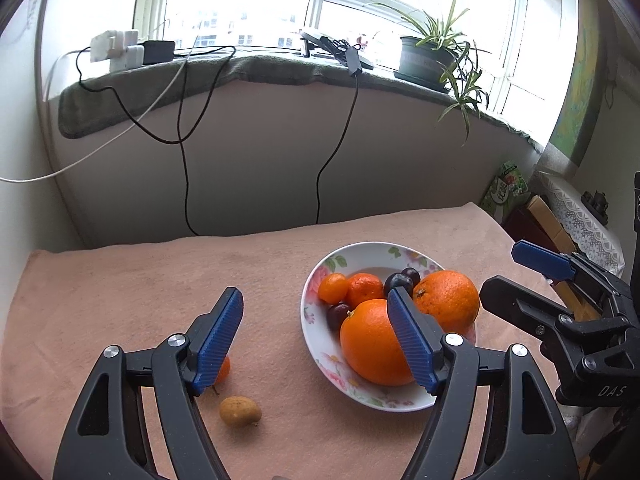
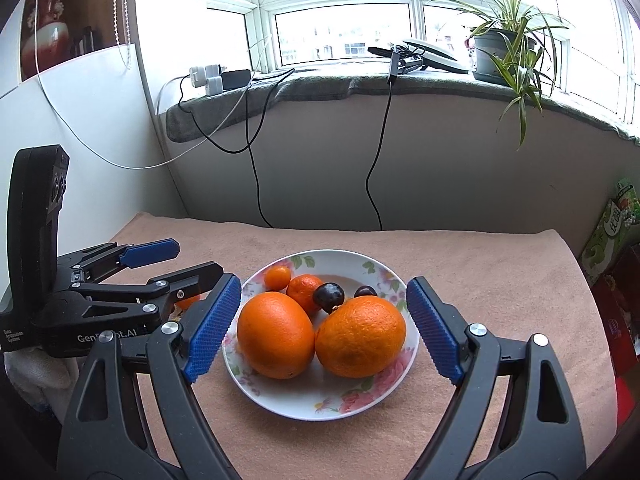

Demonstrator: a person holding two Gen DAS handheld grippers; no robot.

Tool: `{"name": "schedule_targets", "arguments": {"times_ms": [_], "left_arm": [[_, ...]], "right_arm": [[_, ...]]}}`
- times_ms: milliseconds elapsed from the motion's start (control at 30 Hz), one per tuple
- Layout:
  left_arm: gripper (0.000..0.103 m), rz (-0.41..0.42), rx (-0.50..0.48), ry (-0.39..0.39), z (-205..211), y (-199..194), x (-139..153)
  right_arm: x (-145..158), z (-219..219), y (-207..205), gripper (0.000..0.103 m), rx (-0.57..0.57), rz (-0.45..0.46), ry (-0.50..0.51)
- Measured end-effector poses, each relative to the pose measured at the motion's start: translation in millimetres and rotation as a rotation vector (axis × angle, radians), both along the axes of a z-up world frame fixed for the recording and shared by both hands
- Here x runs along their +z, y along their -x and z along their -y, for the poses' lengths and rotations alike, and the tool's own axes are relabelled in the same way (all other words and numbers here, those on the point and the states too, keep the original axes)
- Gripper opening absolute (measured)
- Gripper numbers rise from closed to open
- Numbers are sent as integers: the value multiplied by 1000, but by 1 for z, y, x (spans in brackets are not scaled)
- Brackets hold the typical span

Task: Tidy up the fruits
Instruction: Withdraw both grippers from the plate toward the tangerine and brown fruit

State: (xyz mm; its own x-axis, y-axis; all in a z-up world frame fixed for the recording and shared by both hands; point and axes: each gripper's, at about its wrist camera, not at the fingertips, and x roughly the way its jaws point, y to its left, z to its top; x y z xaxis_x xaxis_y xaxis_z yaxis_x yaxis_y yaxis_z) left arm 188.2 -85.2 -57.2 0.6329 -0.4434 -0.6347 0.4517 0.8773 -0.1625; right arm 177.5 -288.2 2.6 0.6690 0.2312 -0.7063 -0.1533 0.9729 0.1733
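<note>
Both claws apart, nothing held; most fruit sits in the bowl, two pcs loose on the cloth by my left claw.

My left claw (image 1: 316, 312) hangs wide apart over the pink cloth (image 1: 120, 280); its right finger overlaps the near orange (image 1: 370, 344) in view, its left finger hides most of a small orange fruit (image 1: 223, 370) on the cloth; a tan oval fruit (image 1: 239, 411) lies just below that one, between my left fingers, nearer me than the tips; my right claw (image 2: 324, 292) is spread too, w/ the floral bowl (image 2: 312, 400) straight ahead between the fingers; inside it two big oranges (image 2: 360, 336) side by side at front, behind them a mandarin (image 2: 304, 290), a smaller orange fruit (image 2: 278, 277) & two dark plums (image 2: 329, 295); bowl rests on the cloth, to the right of the loose fruit.
</note>
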Motion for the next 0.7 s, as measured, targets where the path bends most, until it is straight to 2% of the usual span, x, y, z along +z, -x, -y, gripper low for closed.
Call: {"name": "schedule_targets", "arguments": {"times_ms": [700], "left_arm": [[75, -18, 143, 16, -76, 15, -5]], "right_arm": [[2, -49, 25, 87, 144, -10, -36]]}}
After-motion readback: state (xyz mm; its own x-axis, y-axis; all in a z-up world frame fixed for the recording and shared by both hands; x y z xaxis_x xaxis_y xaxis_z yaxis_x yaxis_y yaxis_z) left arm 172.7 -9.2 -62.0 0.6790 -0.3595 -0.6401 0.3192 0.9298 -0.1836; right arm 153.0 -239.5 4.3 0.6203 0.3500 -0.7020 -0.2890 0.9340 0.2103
